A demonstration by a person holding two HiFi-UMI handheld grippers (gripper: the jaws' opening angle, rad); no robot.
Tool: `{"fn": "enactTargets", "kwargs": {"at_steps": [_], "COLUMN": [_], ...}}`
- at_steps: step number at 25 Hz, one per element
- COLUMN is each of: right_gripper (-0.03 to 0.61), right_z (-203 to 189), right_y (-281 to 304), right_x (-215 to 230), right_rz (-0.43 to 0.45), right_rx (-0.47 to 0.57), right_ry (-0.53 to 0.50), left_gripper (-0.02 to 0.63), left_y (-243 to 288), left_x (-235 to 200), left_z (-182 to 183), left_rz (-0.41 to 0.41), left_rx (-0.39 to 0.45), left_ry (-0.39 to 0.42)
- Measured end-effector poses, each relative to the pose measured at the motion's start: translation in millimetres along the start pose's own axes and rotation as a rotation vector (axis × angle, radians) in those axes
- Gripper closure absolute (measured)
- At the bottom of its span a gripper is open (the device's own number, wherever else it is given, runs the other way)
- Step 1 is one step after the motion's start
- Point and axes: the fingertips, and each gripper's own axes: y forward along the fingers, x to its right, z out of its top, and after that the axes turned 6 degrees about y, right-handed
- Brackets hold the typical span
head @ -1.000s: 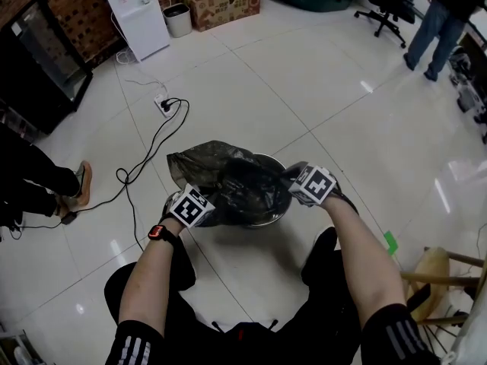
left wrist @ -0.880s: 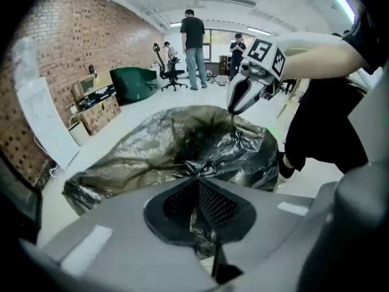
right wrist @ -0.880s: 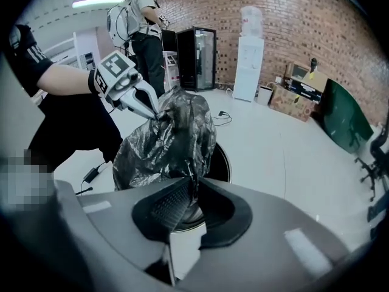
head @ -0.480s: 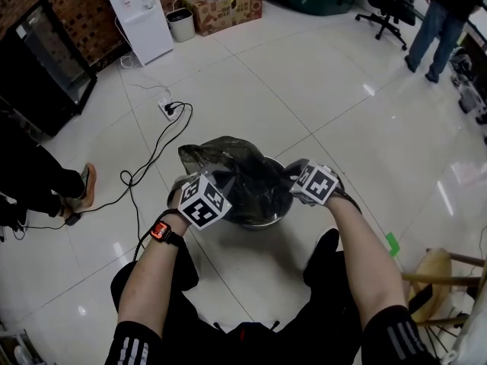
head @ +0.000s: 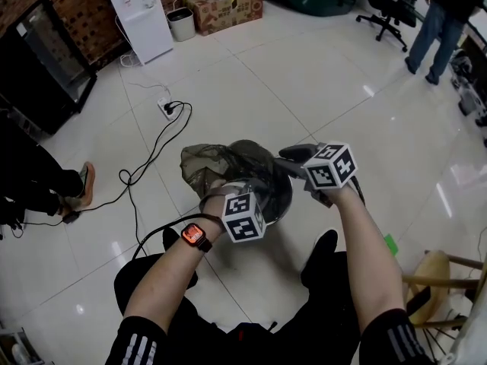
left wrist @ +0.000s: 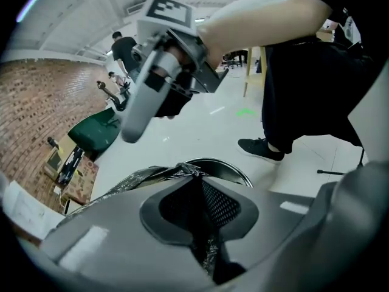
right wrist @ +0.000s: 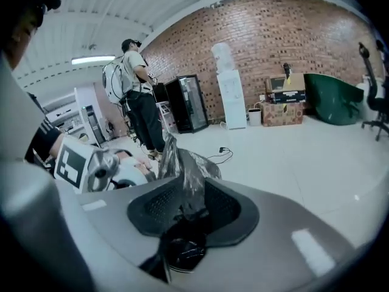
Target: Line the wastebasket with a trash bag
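A round metal wastebasket stands on the white tile floor in front of me, its rim showing past the left jaws. A dark translucent trash bag bunches over its far left side. My left gripper is at the near left rim. Its jaws have just been opening slightly but still pinch bag film. My right gripper is raised over the right rim. Its jaws have just been opening and stand apart, with a strand of bag loose between the pads.
A power strip with a black cable lies on the floor beyond the basket. A person stands at the left, another at the far right. A water dispenser, a cardboard box and a wooden stool are around.
Both grippers have risen. The left one has swung right along the near rim and rolled, pulling the bag with it. The right jaws have parted from the bag film.
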Motion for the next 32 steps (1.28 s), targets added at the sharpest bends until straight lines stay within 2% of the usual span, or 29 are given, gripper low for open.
{"fn": "enactTargets", "kwargs": {"at_steps": [4, 8, 12, 14, 16, 17, 26, 29, 32], "right_gripper": [0.439, 0.363, 0.364, 0.399, 0.548, 0.572, 0.572, 0.572, 0.572], "right_z": [2.1, -12.7, -32.4, -37.6, -39.3, -39.4, -30.8, -29.2, -27.6], "right_y": [3.1, 19.8, 33.3, 35.8, 34.0, 31.9, 7.6, -0.2, -6.6], "right_x": [-16.1, -30.6, -23.0, -16.0, -9.1, -6.0, 19.2, 22.9, 25.7], "right_rz": [0.038, 0.058, 0.001, -0.023, -0.040, -0.047, -0.117, -0.127, -0.135], "right_rx": [-0.017, -0.105, -0.197, -0.213, -0.215, -0.213, -0.155, -0.149, -0.135], "right_ry": [-0.008, -0.052, -0.104, -0.110, -0.107, -0.103, -0.063, -0.063, -0.055], "left_gripper": [0.574, 0.561, 0.560, 0.557, 0.543, 0.537, 0.479, 0.467, 0.431], "left_y": [24.9, 43.2, 51.3, 51.1, 49.0, 47.0, -17.7, -39.2, -48.6], "left_x": [21.2, 36.9, 48.8, 53.1, 54.7, 54.0, 21.4, 5.4, -1.3], "left_z": [12.6, 20.4, 26.2, 28.2, 27.6, 26.5, 22.1, 6.2, -18.5], "left_rz": [-0.048, -0.085, -0.099, -0.105, -0.108, -0.107, -0.047, -0.014, -0.019], "left_rx": [-0.021, -0.038, -0.042, -0.043, -0.048, -0.050, 0.023, 0.009, -0.029], "left_ry": [0.068, 0.110, 0.143, 0.163, 0.173, 0.174, 0.113, 0.067, 0.015]}}
